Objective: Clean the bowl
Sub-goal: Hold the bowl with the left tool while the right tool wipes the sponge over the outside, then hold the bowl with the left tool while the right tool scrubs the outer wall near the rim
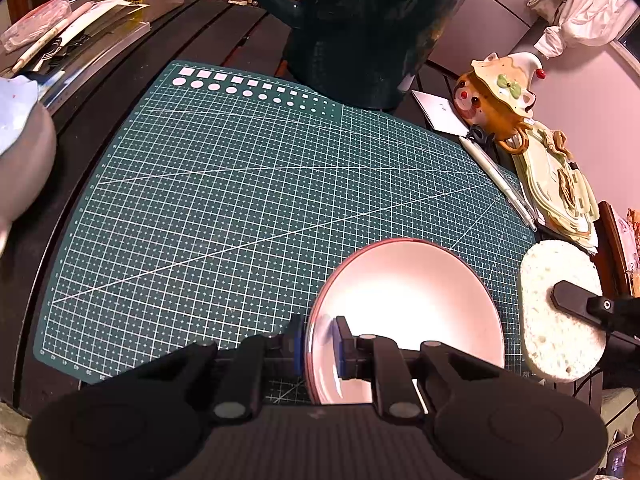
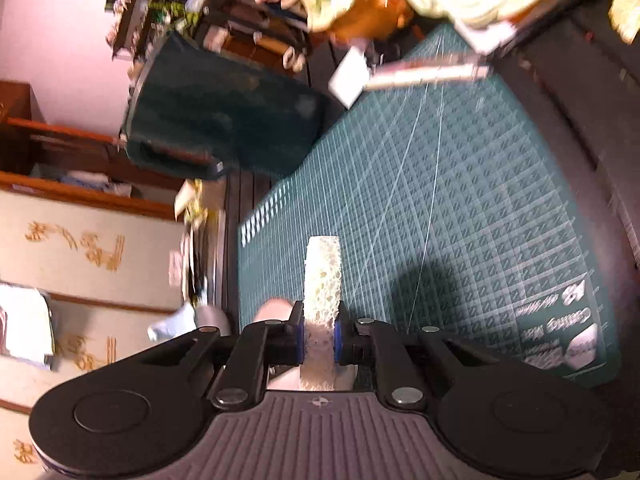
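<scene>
Down at the near right corner of the green cutting mat (image 1: 240, 200) sits the bowl (image 1: 412, 300), pale inside with a reddish rim (nothing in it that shows). One of the left gripper (image 1: 320, 344)'s fingers is inside the wall and one outside, clenched on the near rim. Just beside the bowl, the right gripper (image 2: 319, 336) has its fingers squeezed on a white sponge (image 2: 323, 276), held edge-up over the mat.
</scene>
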Demonstrator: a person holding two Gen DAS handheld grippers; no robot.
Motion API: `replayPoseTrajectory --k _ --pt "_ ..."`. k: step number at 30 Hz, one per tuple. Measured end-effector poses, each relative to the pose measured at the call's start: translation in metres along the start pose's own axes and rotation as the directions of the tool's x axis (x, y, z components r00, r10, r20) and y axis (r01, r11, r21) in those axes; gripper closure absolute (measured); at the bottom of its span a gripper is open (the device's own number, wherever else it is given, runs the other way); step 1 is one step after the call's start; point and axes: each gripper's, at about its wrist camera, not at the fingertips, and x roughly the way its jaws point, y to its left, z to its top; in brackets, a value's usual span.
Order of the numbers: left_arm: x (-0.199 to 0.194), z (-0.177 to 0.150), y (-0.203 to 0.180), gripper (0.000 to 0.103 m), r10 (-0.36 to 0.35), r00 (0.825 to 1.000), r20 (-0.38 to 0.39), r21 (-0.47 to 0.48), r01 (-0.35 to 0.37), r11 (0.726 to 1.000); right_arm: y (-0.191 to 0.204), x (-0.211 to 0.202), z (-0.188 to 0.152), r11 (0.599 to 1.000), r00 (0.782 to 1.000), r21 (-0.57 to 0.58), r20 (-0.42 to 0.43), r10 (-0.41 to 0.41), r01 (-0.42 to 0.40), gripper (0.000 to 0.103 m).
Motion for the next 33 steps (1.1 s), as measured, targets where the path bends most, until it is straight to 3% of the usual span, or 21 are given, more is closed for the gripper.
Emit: replayPoseTrajectory --k 7,15,22,28,33 --pt "0.0 0.0 0.0 0.089 0.001 1.0 0.001 0.002 -0.001 1.0 0.008 0.022 -0.013 0.996 0.998 -0.074 -0.045 -0.05 0.047 0.091" --pt "0.0 0.0 -0.001 0.089 0.0 1.0 0.002 0.012 0.0 1.0 -0.022 0.042 -0.017 0.996 0.991 0.072 -0.132 -0.035 0.045 0.091" --pt "0.0 -0.001 -0.004 0.089 0.006 1.0 0.005 0.053 -0.006 0.999 -0.02 0.02 -0.006 0.992 0.998 0.116 -0.049 0.049 -0.043 0.091" --pt "0.001 0.004 0.01 0.087 -0.04 0.999 0.01 -0.051 0.041 0.998 -0.024 0.042 -0.016 0.995 0.99 0.095 -0.137 -0.021 0.034 0.091" --pt "-0.009 0.006 0.01 0.088 -0.039 0.997 0.064 -0.071 0.044 0.996 -0.022 0.049 -0.022 0.997 0.984 0.055 -0.173 -0.052 0.062 0.091"
